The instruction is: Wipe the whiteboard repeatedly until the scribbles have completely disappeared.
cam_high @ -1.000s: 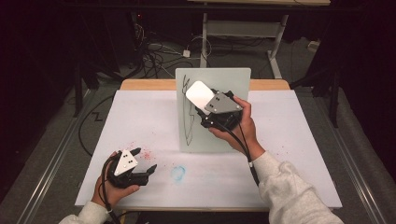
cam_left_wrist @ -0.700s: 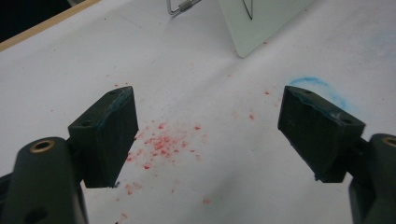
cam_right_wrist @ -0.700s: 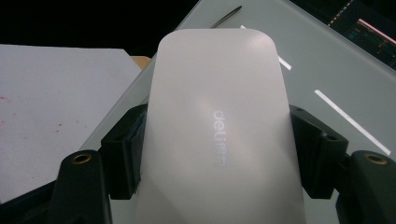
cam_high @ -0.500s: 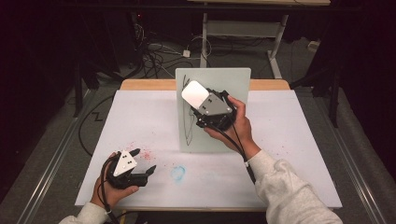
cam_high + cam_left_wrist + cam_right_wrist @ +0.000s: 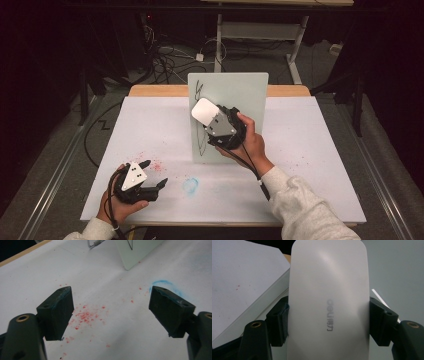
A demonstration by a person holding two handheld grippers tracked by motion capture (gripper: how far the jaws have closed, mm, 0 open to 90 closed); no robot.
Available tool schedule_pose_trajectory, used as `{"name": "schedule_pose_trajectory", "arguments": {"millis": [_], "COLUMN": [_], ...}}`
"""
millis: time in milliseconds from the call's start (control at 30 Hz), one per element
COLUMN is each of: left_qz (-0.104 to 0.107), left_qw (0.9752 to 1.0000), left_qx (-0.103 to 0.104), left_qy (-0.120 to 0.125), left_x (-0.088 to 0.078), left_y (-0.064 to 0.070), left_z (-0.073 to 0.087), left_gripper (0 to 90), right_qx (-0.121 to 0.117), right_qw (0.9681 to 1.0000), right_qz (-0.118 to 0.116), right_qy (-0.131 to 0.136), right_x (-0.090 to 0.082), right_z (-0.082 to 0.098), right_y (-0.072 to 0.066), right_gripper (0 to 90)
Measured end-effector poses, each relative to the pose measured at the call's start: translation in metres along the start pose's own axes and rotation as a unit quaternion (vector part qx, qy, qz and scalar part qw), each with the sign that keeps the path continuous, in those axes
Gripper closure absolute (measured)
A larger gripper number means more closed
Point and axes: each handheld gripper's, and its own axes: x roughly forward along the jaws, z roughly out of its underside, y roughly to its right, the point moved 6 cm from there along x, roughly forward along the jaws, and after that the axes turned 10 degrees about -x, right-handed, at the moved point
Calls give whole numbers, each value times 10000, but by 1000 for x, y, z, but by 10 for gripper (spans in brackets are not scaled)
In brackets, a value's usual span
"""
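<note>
**Eraser at upright board**

My right gripper (image 5: 212, 120): jaws clamped on the white eraser (image 5: 328, 302), raised against the standing whiteboard (image 5: 240, 95). My left gripper (image 5: 150, 175): jaws spread wide, holding nothing, low over red specks (image 5: 85, 315) on the bench (image 5: 310, 150).

Dark room, grey floor (image 5: 65, 130), tangled cables (image 5: 170, 57) behind the table (image 5: 320, 135).

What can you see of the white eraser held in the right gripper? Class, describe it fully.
The white eraser is a smooth, rounded-corner block, plastic by its look, with a faint grey printed logo on its face. The right gripper clamps its two long sides between black jaws. It is held up in front of the upright whiteboard, which bears black scribbles; whether it touches the board cannot be told.
</note>
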Motion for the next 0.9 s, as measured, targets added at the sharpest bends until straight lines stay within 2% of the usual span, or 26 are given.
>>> {"name": "schedule_pose_trajectory", "arguments": {"millis": [233,333,467,533,567,633,833,900], "left_qz": [-20,-41,-20,-27,-48,-69,-40,-34], "left_qw": [10000,10000,10000,10000,10000,10000,10000,10000], "left_qx": [22,13,9,8,6,-12,3,9], "left_qy": [-41,-45,-47,-55,-57,-29,18,23], "left_x": [-1,-1,-1,-1,-1,-2,-4,-4], "left_y": [1,1,2,2,1,1,1,1], "left_z": [0,0,1,1,1,0,-1,-1], "left_gripper": [196,196,196,196,195,194,193,193], "right_qx": [-320,-318,-517,-653,-638,-448,-317,-149], "right_qw": [9994,9994,9980,9968,9965,9976,9963,9961], "right_qz": [105,143,327,434,511,528,801,866], "right_qy": [-100,-65,-133,-153,-149,-81,-83,-60], "right_x": [2,3,5,5,6,6,8,7], "right_z": [7,7,7,5,2,-3,-18,-20], "right_y": [-23,-27,-31,-28,-24,-15,10,18], "right_gripper": [310,310,310,310,310,310,310,310]}}
